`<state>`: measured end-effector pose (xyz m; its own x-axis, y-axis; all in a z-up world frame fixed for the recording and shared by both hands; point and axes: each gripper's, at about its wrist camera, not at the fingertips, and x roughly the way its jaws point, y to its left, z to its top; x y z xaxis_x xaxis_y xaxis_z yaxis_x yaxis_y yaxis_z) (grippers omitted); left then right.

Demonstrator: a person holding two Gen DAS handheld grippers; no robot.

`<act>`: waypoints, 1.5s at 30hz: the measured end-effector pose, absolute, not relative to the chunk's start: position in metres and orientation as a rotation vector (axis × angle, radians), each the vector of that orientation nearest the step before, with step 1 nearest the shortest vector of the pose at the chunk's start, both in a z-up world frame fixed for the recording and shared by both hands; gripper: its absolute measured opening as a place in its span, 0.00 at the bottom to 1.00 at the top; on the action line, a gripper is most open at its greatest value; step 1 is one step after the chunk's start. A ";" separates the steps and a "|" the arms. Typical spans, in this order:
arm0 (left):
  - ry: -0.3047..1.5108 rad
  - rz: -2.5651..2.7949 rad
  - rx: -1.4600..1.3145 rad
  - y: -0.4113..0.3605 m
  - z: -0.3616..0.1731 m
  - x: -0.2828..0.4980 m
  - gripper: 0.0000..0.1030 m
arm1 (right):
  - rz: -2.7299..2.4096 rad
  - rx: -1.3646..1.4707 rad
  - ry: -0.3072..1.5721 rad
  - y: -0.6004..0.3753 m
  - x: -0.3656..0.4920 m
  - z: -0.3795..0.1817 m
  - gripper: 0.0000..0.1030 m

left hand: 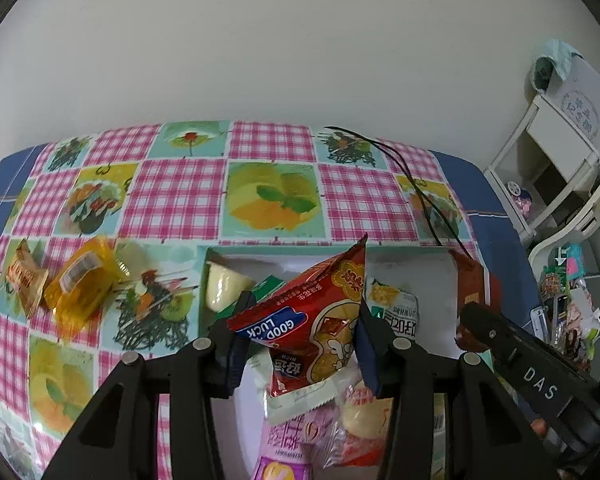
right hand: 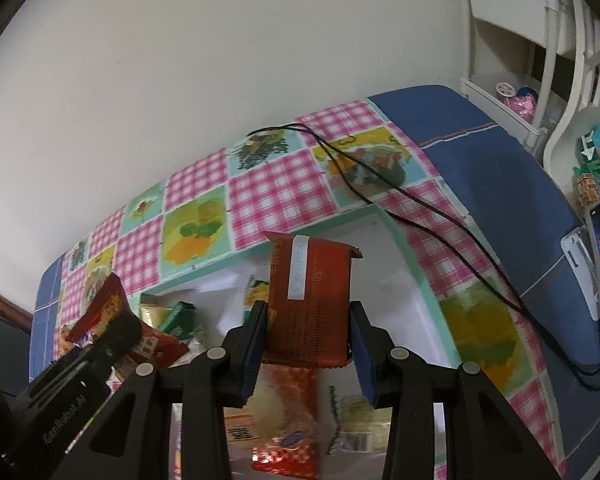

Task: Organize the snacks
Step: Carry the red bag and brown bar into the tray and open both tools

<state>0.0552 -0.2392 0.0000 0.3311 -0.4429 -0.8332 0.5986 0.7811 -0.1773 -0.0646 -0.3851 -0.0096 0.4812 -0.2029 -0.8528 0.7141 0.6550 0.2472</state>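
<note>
Your left tool (left hand: 302,334) grips a red peanut packet (left hand: 320,320) and your right tool (right hand: 308,344) a brown-red packet (right hand: 310,300) above the half-filled box (left hand: 412,256), while left of them an orange jelly cup (left hand: 80,284) waits on the worktop (left hand: 172,200).

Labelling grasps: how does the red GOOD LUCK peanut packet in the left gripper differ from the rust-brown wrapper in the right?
The glossy red GOOD LUCK peanut packet bears bright cartoon print; the rust-brown wrapper is plain, with a white date strip. The peanut packet tilts diagonally in the left gripper; the wrapper stands upright in the right gripper. Both are clamped above the white box.
</note>
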 end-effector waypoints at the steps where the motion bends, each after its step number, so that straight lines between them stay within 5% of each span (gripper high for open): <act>1: 1.022 -0.690 0.177 -0.242 -0.001 0.055 0.46 | -0.612 0.649 0.908 -0.387 -0.065 -0.012 0.41; 28: 1.043 -0.784 0.271 -0.291 -0.042 0.050 0.47 | -0.663 0.605 1.027 -0.401 -0.051 -0.059 0.41; 45: 1.066 -0.692 0.243 -0.248 0.003 0.074 0.56 | -0.673 0.525 0.995 -0.383 -0.044 -0.005 0.41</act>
<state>0.0744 -0.2485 0.0029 0.2993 -0.4019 -0.8654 0.6271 0.7664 -0.1391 -0.0438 -0.3832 -0.0048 0.3762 -0.2702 -0.8863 0.7218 0.6851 0.0976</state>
